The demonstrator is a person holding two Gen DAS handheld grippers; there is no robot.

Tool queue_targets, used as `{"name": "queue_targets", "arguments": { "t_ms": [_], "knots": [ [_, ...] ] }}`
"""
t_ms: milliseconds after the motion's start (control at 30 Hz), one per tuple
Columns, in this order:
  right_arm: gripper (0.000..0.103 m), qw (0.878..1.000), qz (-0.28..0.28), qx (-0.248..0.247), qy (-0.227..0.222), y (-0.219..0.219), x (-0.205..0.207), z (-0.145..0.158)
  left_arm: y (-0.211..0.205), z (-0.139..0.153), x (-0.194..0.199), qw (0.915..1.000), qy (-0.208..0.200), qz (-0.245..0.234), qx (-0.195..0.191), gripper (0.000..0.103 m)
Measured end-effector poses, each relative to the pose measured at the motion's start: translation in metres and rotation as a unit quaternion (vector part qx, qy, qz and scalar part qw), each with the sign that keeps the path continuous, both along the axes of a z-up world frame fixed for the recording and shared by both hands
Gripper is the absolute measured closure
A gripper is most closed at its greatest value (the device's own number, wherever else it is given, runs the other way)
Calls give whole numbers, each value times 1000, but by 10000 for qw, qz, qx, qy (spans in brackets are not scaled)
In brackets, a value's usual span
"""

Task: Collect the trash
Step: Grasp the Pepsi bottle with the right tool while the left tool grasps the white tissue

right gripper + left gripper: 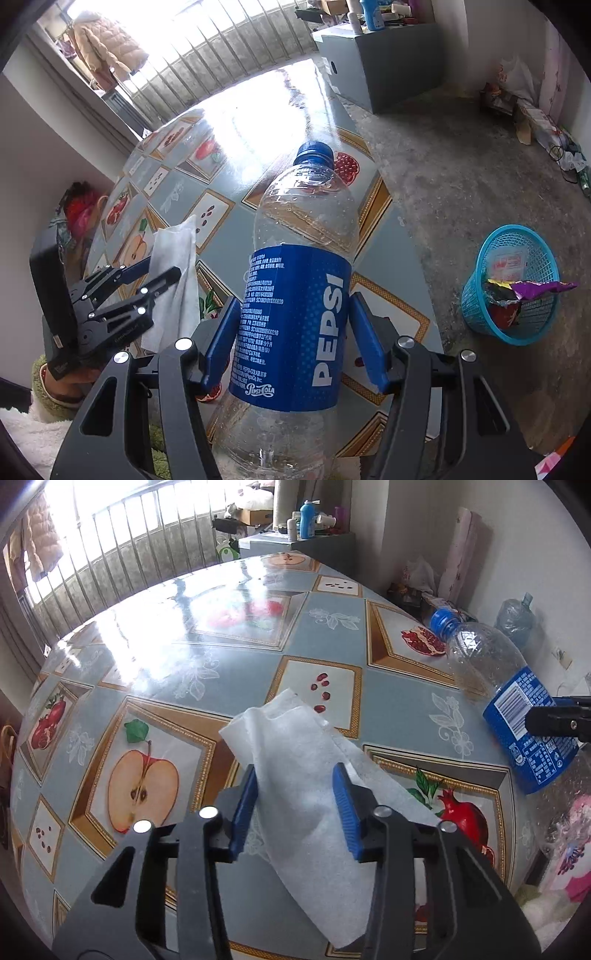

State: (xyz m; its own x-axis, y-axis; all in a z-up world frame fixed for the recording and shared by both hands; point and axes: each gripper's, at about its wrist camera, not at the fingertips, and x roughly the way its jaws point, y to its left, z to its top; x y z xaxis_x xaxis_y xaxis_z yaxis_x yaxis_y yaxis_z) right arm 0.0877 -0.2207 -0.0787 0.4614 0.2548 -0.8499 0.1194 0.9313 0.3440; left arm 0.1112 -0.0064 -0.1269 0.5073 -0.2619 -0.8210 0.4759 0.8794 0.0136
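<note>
White tissue (303, 768) hangs between the left gripper (299, 805) jaws, which pinch it and lift it off the surface; in the right wrist view it sits at nine o'clock from the Pepsi bottle (295, 295). The right gripper (295, 339) jaws clasp that empty clear plastic bottle at its blue label. Both pieces look picked up but not yet dropped; the turquoise basket (476, 295), at three o'clock on the concrete floor (443, 166), already holds wrappers, so carrying and releasing remain. The surface (166, 664) wears a glossy fruit-print cloth; beyond, at twelve o'clock, a barred window (122, 524) glares.
</note>
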Motion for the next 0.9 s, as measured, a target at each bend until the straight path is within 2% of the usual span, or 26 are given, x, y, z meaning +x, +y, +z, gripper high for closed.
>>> {"name": "queue_targets", "arguments": {
  "t_ms": [33, 133, 300, 467, 667, 733, 900],
  "knots": [
    [44, 10000, 21, -7, -11, -1, 0, 0, 0, 1, 1, 10000, 11, -11, -11, 84],
    [44, 9999, 104, -112, -30, -2, -3, 2, 4, 2, 2, 10000, 72, 15, -42, 102],
    [43, 9986, 313, -416, -40, 6, -3, 4, 11, 6, -4, 9996, 213, 85, -155, 103],
    [41, 9980, 433, -459, -4, 11, 3, 2, 1, 14, -15, 10000, 39, -32, 5, 103],
    [41, 9988, 396, -170, 239, 8, 9, -11, -12, 16, -15, 9998, -106, 16, 144, 103],
    [41, 9990, 342, 80, 281, 4, 9, -15, -13, 16, -16, 9997, -146, 51, 175, 103],
    [45, 9986, 181, 455, 215, -5, 3, -16, -16, 16, -17, 9993, -223, 91, 287, 103]
  ]
}}
